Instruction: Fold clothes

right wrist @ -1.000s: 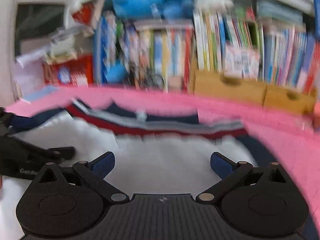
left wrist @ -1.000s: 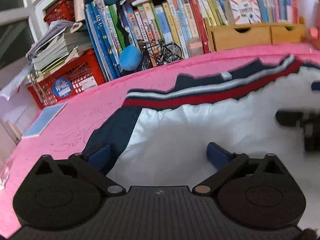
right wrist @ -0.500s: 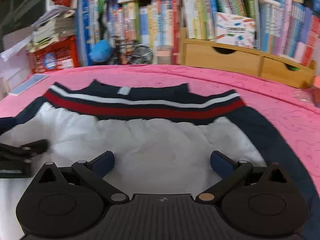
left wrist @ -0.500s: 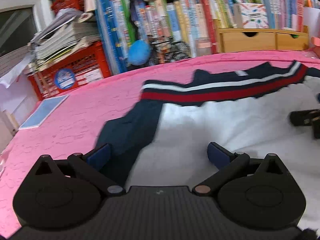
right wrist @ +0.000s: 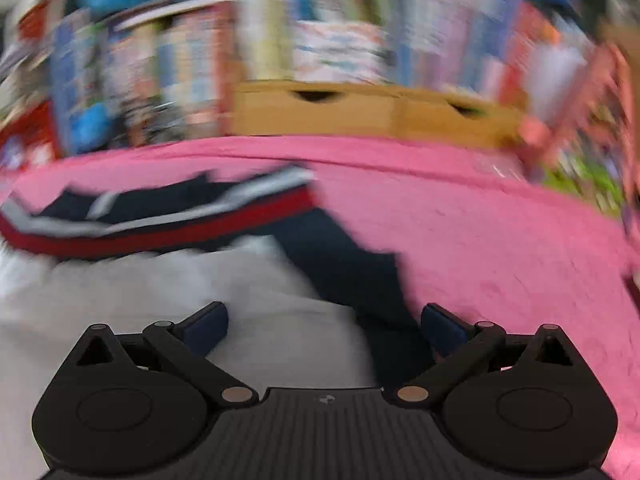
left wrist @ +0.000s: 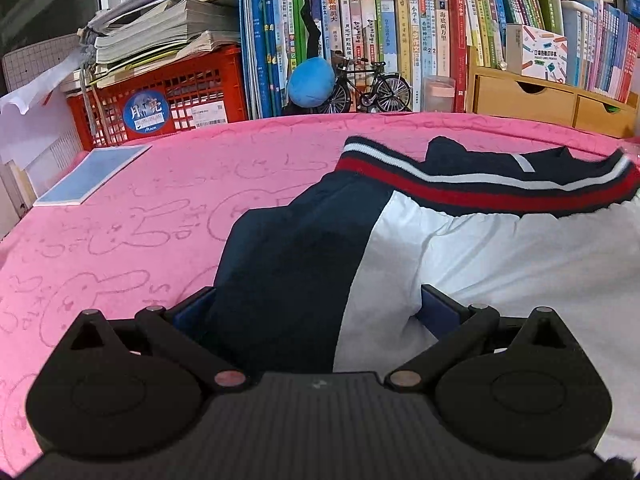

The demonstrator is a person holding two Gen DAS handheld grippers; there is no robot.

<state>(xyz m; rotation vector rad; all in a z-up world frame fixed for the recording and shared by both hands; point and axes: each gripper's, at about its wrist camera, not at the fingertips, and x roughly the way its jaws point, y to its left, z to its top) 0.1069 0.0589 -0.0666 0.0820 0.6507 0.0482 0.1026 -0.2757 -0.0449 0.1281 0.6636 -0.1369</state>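
Lying flat on the pink patterned table [left wrist: 132,216], the white shirt with navy sleeves and a red and white striped band [left wrist: 500,248] is showing no fold yet, so the task seems to be only starting. The left tongs [left wrist: 316,308] are standing wide apart over the navy sleeve [left wrist: 288,256], gripping nothing. The right tongs [right wrist: 324,320] are also spreading wide over the opposite sleeve [right wrist: 352,276], though this view is blurred. Probably both sleeves and the body are waiting for folding.
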